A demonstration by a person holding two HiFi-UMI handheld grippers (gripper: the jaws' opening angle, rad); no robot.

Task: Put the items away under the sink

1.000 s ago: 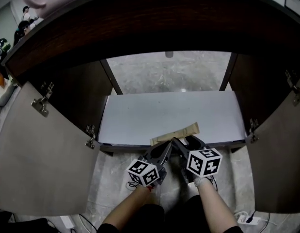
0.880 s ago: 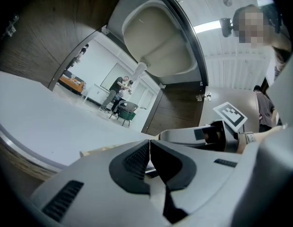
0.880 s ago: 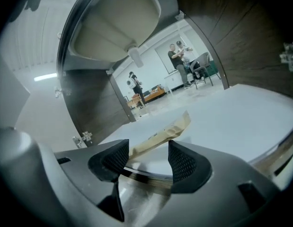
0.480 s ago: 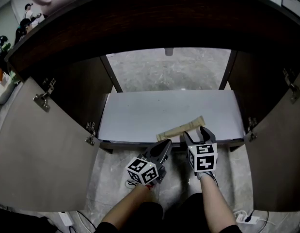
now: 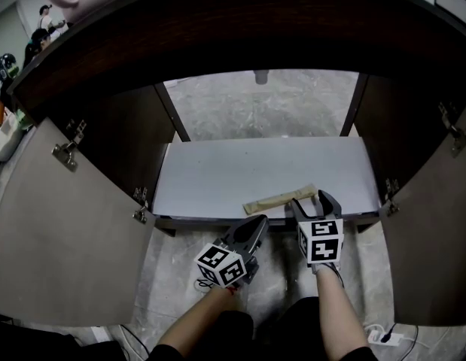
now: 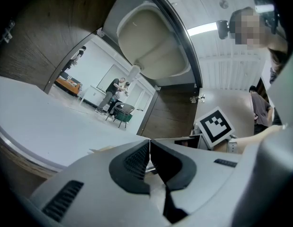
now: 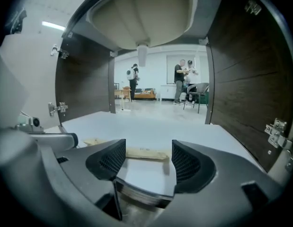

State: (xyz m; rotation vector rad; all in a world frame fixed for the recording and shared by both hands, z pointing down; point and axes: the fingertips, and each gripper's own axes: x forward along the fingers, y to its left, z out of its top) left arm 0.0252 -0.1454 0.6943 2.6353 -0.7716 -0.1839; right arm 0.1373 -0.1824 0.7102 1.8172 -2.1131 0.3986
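Tan packet (image 5: pixel 281 199), flat on cabinet shelf (image 5: pixel 233 170)

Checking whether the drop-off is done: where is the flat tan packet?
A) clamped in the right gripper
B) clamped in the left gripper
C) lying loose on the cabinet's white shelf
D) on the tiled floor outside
C: the packet lies flat on the white shelf beyond the right gripper, whose jaws are parted; the left gripper is shut, empty.

Right gripper (image 5: pixel 309 200) off the paper packet (image 5: pixel 278 199), jaws apart, farther right
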